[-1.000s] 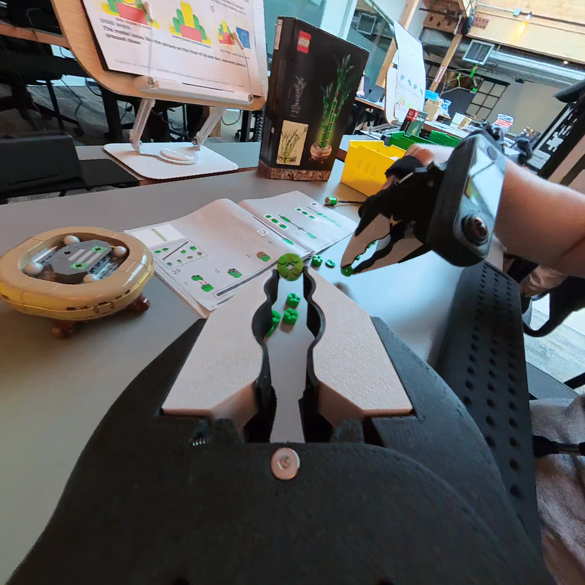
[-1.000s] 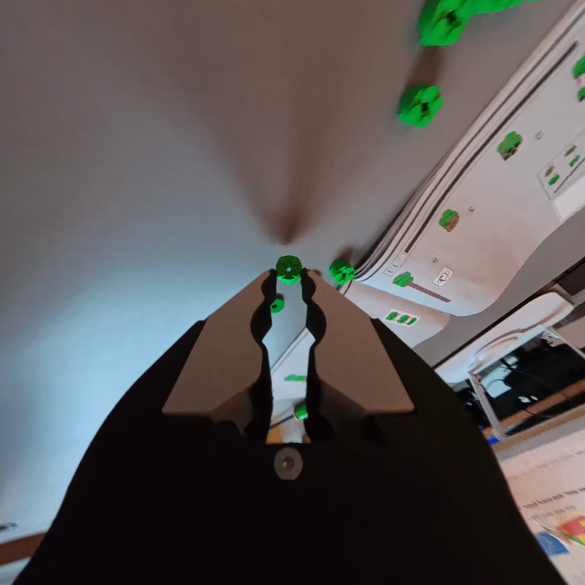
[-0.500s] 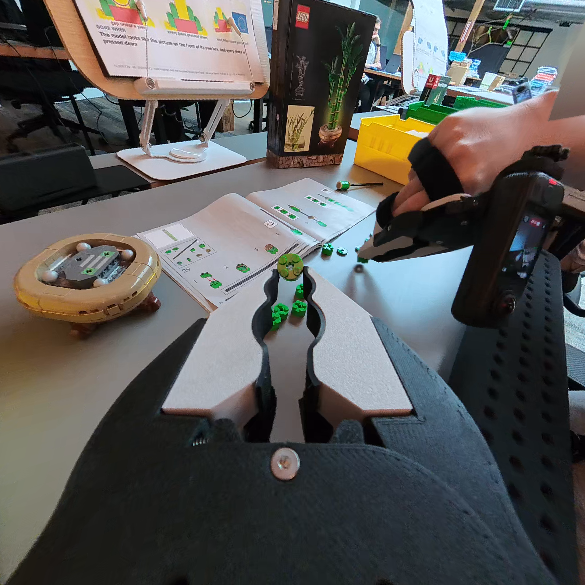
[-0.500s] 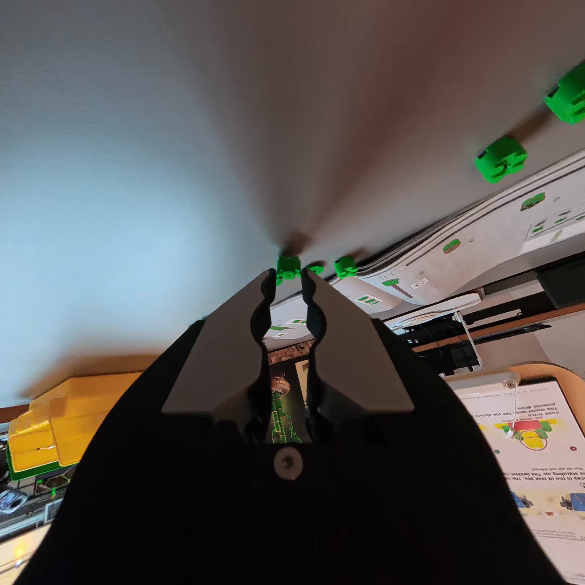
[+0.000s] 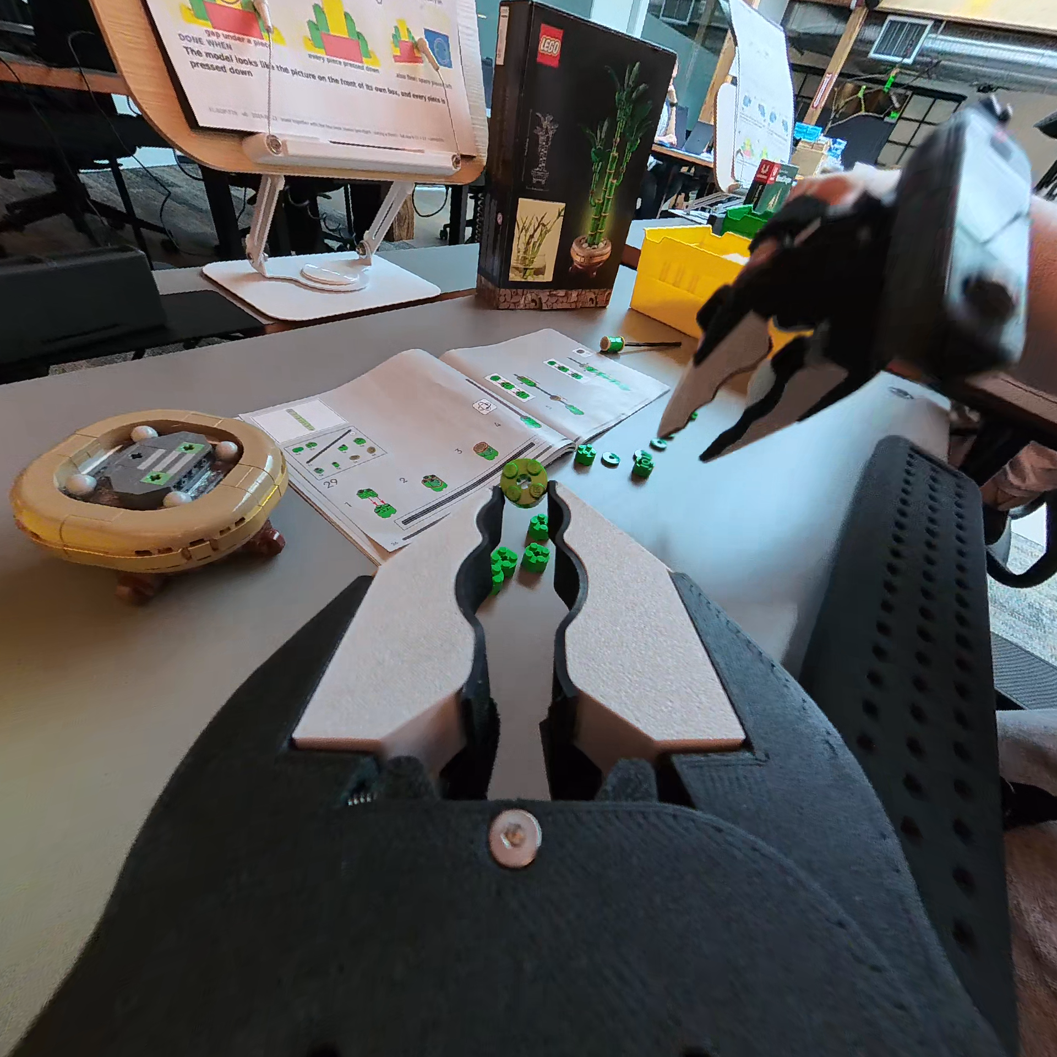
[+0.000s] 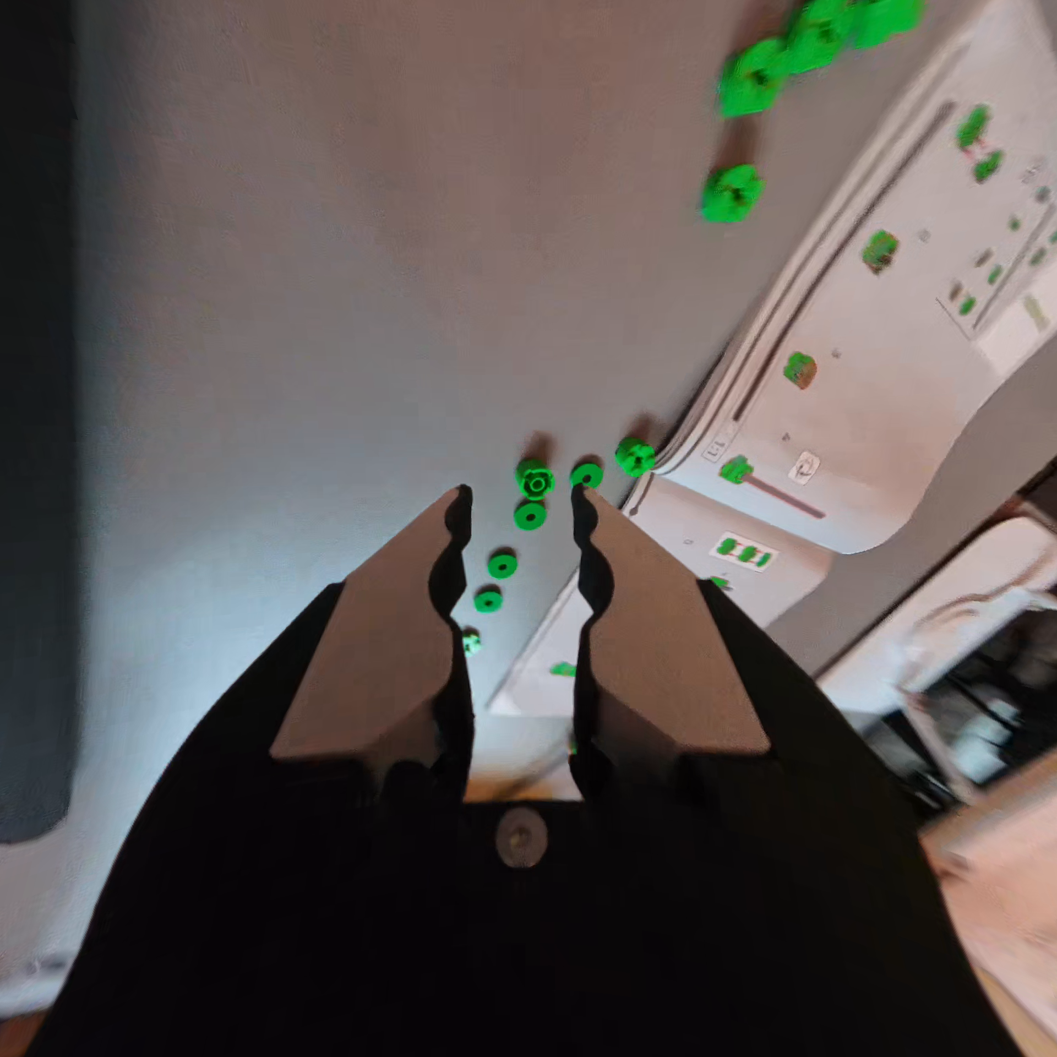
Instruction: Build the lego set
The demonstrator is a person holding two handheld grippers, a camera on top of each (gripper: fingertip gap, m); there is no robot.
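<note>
My left gripper (image 5: pixel 523 492) is shut on an olive-green round plate (image 5: pixel 523 483), held by its edges above the grey table (image 5: pixel 171 658). Three green round bricks (image 5: pixel 535 557) lie on the table below its fingers. My right gripper (image 6: pixel 521 495) is open and holds nothing; it also shows in the left wrist view (image 5: pixel 686 443), tilted down over the table. Below its tips lie a small green round brick (image 6: pixel 535 479) and several flat green rings (image 6: pixel 529 515). Another green round brick (image 6: pixel 635 456) lies by the open instruction booklet (image 5: pixel 457 412).
A tan round pot base (image 5: pixel 148 486) stands at the left. Behind the booklet are the set's black box (image 5: pixel 572 160), a yellow bin (image 5: pixel 680 274), a thin rod with a green piece (image 5: pixel 612 343) and a sheet on a stand (image 5: pixel 320 86). A black perforated chair back (image 5: pixel 915 629) is at the right.
My right gripper was shut on a small green round brick; it has opened, and the brick now lies on the table in front of its tips. My left gripper keeps its hold.
</note>
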